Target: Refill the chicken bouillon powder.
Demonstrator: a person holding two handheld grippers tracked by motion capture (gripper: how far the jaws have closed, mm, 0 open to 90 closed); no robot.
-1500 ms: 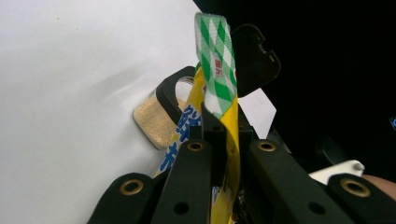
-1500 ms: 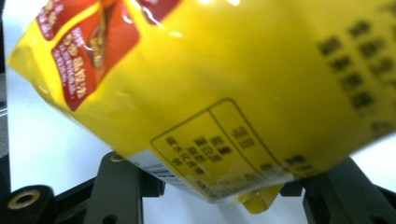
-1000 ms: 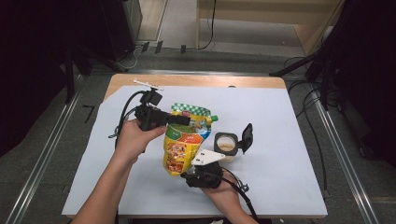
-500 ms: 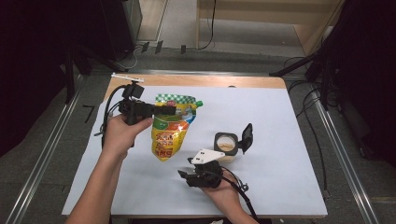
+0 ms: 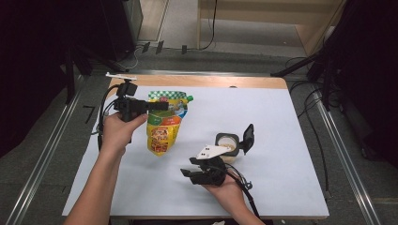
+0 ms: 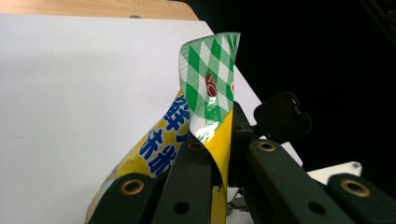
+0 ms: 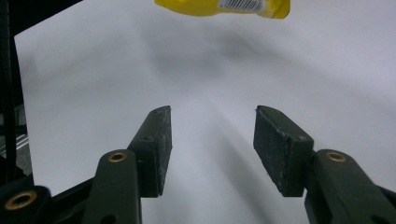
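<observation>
Left gripper (image 5: 162, 106) is clamped on the pouch (image 5: 162, 129), lifting it toward ten o'clock; right gripper (image 7: 210, 140) sits open and empty, probably next steadying the pouch's bottom.

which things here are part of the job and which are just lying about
In the job:
- yellow pouch, pinched near its green-checked top
- left gripper, shut on the pouch
- right gripper, jaws apart with nothing between them, low over the white table cover

Lying about:
- small round container with its black flip lid open
</observation>
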